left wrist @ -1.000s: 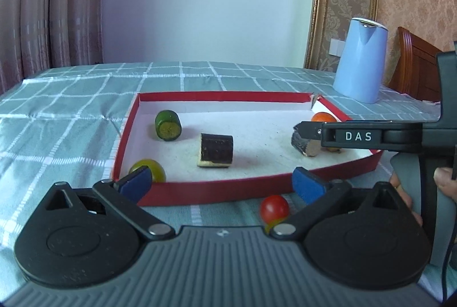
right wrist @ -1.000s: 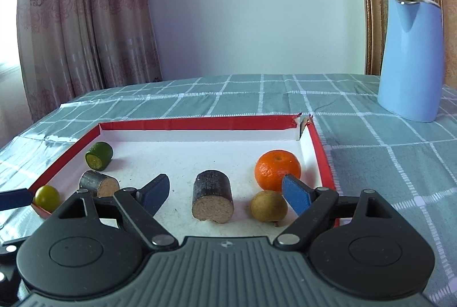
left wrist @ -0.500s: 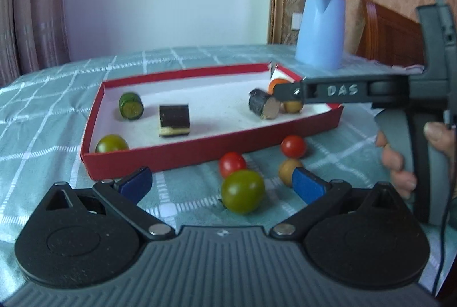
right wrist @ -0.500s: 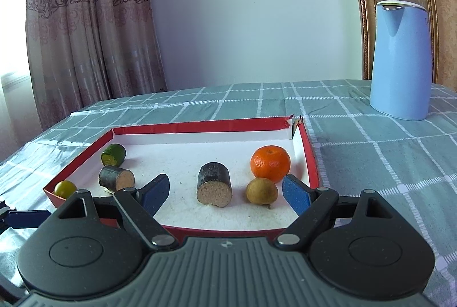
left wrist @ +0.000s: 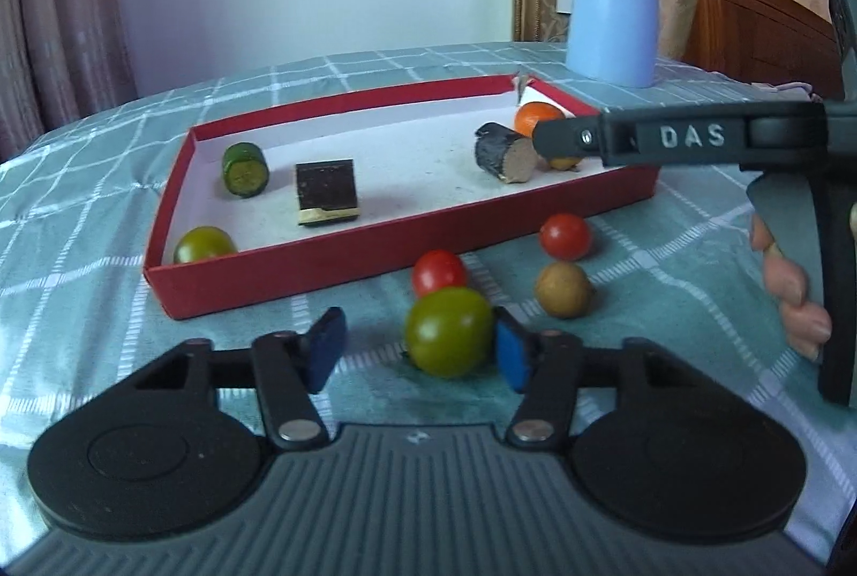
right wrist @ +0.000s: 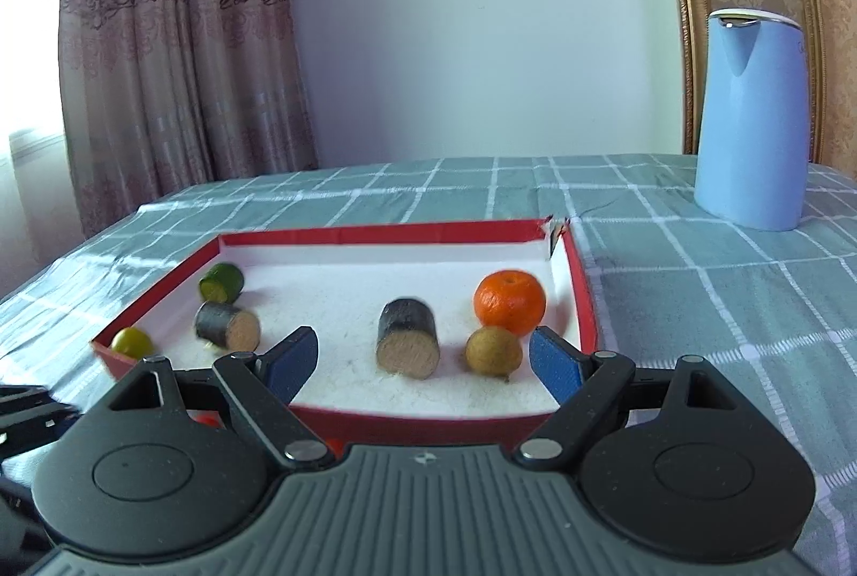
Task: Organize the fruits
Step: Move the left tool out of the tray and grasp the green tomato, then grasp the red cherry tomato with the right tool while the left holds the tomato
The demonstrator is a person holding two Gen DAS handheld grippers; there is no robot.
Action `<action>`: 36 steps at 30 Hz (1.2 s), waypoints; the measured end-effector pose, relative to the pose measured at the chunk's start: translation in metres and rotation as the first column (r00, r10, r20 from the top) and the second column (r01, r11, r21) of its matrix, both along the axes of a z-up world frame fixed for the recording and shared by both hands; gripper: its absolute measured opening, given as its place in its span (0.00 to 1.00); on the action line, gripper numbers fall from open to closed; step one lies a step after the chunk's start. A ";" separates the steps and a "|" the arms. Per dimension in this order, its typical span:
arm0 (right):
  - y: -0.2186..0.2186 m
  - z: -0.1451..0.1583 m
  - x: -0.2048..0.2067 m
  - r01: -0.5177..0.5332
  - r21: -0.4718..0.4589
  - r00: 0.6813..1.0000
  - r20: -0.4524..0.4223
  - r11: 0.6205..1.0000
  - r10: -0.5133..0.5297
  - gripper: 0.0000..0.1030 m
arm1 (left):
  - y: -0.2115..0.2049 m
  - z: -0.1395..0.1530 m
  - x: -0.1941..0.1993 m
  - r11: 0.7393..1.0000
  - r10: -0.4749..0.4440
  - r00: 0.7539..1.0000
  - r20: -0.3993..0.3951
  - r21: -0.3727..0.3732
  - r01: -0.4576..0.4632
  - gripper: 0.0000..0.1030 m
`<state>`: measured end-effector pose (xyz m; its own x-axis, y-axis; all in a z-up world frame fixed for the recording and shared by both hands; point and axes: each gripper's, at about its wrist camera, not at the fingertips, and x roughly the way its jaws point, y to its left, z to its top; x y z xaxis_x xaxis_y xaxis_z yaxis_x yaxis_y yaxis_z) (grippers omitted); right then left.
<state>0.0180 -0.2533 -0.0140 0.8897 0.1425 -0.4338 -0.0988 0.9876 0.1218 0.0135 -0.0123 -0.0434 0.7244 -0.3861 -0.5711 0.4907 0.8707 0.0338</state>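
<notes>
You are lining up a pick: your left gripper (left wrist: 415, 348) is spread wide, its right pad touching or just beside the green tomato (left wrist: 449, 331) on the tablecloth (left wrist: 80, 222), near the red box (left wrist: 343, 263). Centre it, then squeeze gently; it looks likely to roll. Your right gripper (right wrist: 423, 364) hovers spread and empty over the box.

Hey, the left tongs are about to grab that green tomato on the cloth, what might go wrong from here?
1. The green tomato sits off-centre in the open left tongs, against the right pad, so closing may roll it away.
2. A red tomato sits right behind it; a push could knock it toward the red tray.
3. The right tongs hover open over the tray's near edge, where the two tools might collide during the drop.
</notes>
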 end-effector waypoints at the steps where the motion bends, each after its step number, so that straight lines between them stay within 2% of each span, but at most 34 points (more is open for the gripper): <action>1: -0.001 0.000 -0.003 -0.004 0.002 1.000 -0.003 1.000 0.004 0.84 | -0.001 0.000 -0.001 1.000 -0.006 1.000 0.003 0.003 0.006 0.48; 5: -0.002 0.000 -0.012 -0.007 -0.006 1.000 -0.006 1.000 0.007 0.84 | -0.003 0.001 -0.005 0.999 -0.049 0.999 0.009 -0.004 0.049 0.31; 8: -0.002 0.000 -0.017 -0.009 -0.009 1.000 -0.004 1.000 0.009 0.84 | -0.005 0.000 -0.007 0.998 -0.055 0.998 0.019 0.008 0.055 0.30; 13: 0.002 -0.003 -0.018 0.001 -0.051 1.000 -0.017 0.999 -0.002 0.84 | 0.002 0.001 -0.003 0.999 -0.037 0.999 0.000 -0.037 0.037 0.29; 17: -0.004 -0.005 -0.018 0.010 0.009 0.999 -0.033 1.000 -0.010 0.84 | 0.004 0.001 -0.001 0.999 -0.021 1.000 -0.005 -0.043 0.021 0.29; 22: 0.009 -0.008 -0.017 0.003 -0.087 0.999 -0.047 0.996 -0.007 0.84 | 0.006 0.001 -0.001 0.999 -0.021 1.000 -0.010 -0.050 0.021 0.29; 27: 0.011 -0.009 -0.017 -0.022 -0.101 0.998 -0.066 0.995 0.016 0.84 | 0.006 0.001 -0.001 0.998 -0.022 1.000 -0.011 -0.054 0.021 0.30; 30: 0.012 -0.010 -0.022 -0.059 -0.078 0.996 -0.076 0.995 0.053 0.72 | 0.006 0.001 -0.001 0.998 -0.022 1.000 -0.011 -0.054 0.021 0.30; 32: 0.014 -0.010 -0.024 -0.061 -0.085 0.995 -0.079 0.994 0.054 0.70 | 0.006 0.001 -0.001 0.998 -0.022 1.000 -0.011 -0.054 0.021 0.30; 34: 0.015 -0.013 -0.019 -0.069 -0.082 0.992 -0.112 0.994 0.060 0.56 | 0.006 0.001 -0.001 0.998 -0.021 1.000 -0.011 -0.054 0.021 0.30; 36: 0.013 -0.014 -0.013 -0.088 -0.035 0.987 -0.140 0.996 0.082 0.56 | 0.006 0.001 -0.001 0.998 -0.022 1.000 -0.012 -0.055 0.021 0.30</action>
<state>0.0046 -0.2399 -0.0283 0.8061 0.1944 -0.5589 -0.1673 0.9808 0.0998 0.0128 -0.0063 -0.0422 0.7087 -0.4321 -0.5577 0.5093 0.8604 -0.0195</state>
